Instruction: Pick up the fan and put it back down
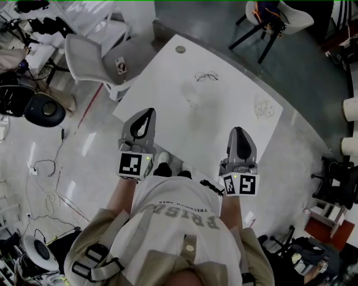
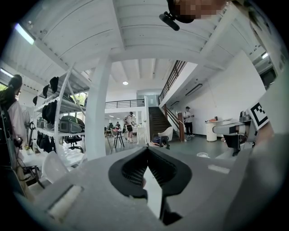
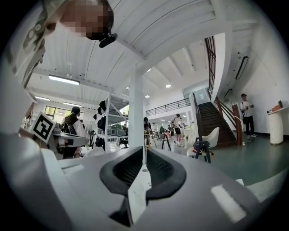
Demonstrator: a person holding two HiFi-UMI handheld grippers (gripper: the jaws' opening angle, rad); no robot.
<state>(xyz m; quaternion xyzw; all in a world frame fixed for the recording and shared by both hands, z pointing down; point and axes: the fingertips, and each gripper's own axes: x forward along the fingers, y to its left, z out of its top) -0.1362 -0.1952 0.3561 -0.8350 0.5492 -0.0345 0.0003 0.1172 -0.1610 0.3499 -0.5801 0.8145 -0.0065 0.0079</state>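
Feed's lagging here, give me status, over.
Left gripper shut, empty. Right gripper shut, empty. Fan not clearly made out. Glasses on table, far from both.

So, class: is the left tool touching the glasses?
Apart. Head view: the left tool hangs at the near edge of the table; bare tabletop lies between it and the glasses.

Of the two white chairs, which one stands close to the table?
The chair at the head view's left, beside the table's left edge. The other chair, at the top, stands apart from it.
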